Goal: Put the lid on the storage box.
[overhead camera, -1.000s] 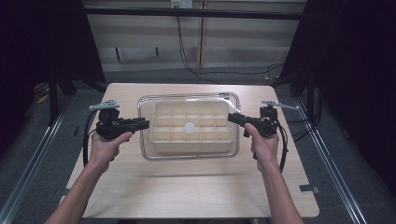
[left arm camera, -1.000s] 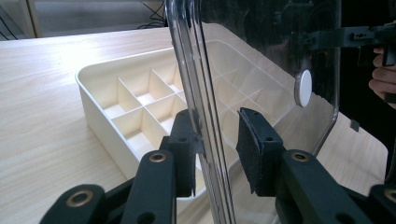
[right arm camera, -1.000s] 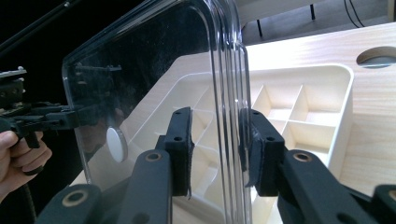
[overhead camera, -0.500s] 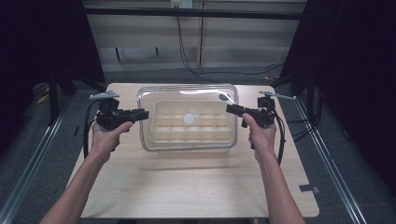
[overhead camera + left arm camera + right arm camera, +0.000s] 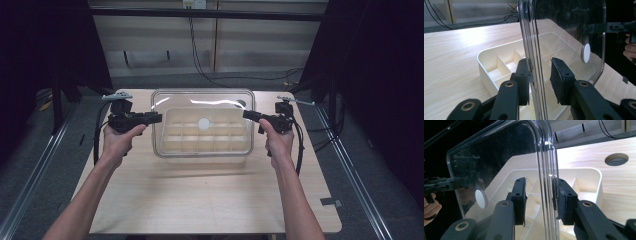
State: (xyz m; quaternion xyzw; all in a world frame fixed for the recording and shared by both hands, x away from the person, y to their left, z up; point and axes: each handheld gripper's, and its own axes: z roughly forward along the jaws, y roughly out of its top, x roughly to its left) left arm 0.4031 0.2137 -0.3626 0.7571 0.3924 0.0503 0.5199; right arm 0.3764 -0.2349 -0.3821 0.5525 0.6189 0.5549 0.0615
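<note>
Two tools work on one clear plastic lid (image 5: 202,107), one at each short end. The left tool (image 5: 156,118) is nearly closed and pinches the lid's left rim between its two black jaws; in the left gripper view the rim (image 5: 534,62) runs upright between the pads, one pad pressed against it. The right tool (image 5: 248,115) is likewise nearly closed and grips the opposite rim, which the right gripper view shows standing between its jaws (image 5: 546,185). The lid hangs in the air above one cream tray (image 5: 205,137), tilted, its far edge higher than its near edge. One round white knob (image 5: 203,123) sits at the lid's middle. The tray rests on the pale wooden surface (image 5: 210,200), toward its far half, and is split by thin walls into many small compartments in three rows; their exact count is hard to tell. One round hole (image 5: 616,159) shows in the surface beyond the tray.
</note>
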